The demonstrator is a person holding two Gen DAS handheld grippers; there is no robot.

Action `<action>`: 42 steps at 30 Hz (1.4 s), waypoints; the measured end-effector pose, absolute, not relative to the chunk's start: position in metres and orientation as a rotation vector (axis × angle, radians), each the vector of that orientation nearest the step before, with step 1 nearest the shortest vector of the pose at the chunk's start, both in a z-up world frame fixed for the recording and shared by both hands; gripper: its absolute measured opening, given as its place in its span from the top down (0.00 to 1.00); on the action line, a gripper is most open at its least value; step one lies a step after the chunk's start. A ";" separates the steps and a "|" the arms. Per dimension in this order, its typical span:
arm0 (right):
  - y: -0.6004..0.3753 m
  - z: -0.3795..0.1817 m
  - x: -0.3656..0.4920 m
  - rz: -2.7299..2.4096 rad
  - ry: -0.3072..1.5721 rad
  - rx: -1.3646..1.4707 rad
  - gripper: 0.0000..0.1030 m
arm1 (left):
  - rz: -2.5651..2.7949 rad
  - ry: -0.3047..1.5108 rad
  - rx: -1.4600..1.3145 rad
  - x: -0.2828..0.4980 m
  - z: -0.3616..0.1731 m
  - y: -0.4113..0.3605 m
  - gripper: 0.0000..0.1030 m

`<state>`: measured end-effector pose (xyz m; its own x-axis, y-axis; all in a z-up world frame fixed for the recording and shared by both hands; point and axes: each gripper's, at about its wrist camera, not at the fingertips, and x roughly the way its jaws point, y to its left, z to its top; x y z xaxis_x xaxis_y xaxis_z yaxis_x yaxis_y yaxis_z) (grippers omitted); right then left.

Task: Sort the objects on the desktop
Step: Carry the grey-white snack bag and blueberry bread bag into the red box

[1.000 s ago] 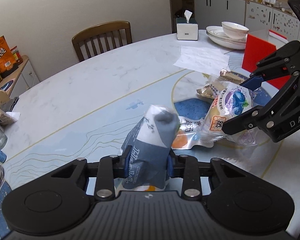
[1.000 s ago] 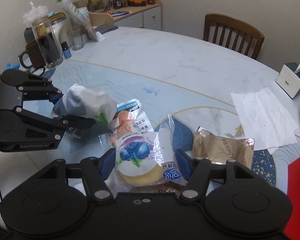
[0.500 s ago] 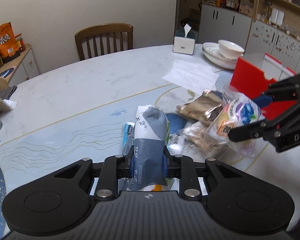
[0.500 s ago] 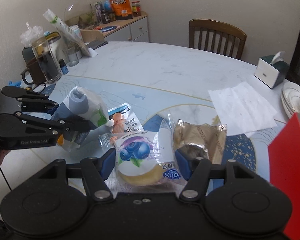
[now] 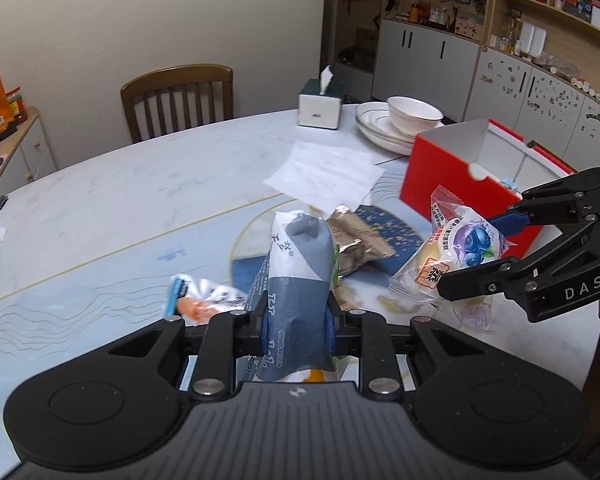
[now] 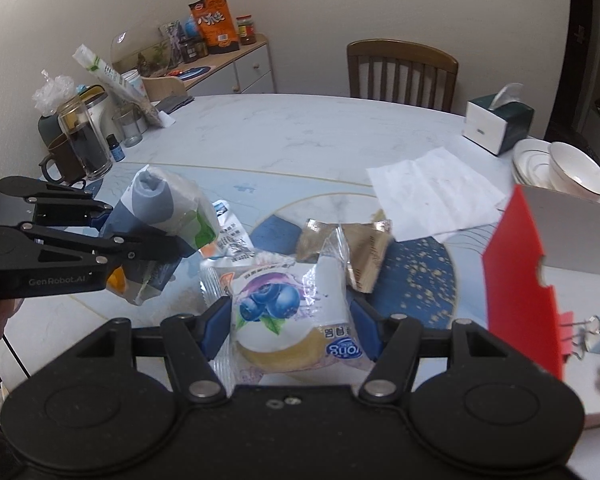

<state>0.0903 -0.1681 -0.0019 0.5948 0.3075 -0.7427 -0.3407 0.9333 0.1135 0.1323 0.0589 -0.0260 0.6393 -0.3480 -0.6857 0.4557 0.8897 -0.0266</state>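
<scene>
My left gripper is shut on a grey-and-white snack packet and holds it above the table; the gripper and the packet also show in the right wrist view. My right gripper is shut on a blueberry bun packet, lifted off the table; it also shows in the left wrist view, near the red open box. A gold wrapper and a white-and-orange packet lie on the table.
The red box stands at the right, with a binder clip on it. A paper sheet, tissue box, stacked plates with a bowl, glass jars and a wooden chair surround the marble table.
Both grippers have lifted and swung right with their packets. The red box has come much closer, and the blueberry bun packet now hangs beside it.
</scene>
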 end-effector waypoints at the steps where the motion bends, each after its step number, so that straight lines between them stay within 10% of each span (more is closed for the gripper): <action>1: -0.172 -0.001 0.089 0.375 0.852 -0.039 0.39 | -0.462 0.746 0.156 0.131 -0.025 0.055 0.78; 42: -0.373 0.034 0.074 0.238 0.786 0.021 0.39 | -0.674 0.636 0.285 0.148 0.017 -0.163 0.77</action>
<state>0.0740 -0.3726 0.0343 0.6810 0.2197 -0.6985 -0.2044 0.9731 0.1067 0.1476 -0.1631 0.0172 0.6031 -0.4891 -0.6301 0.6568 0.7527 0.0444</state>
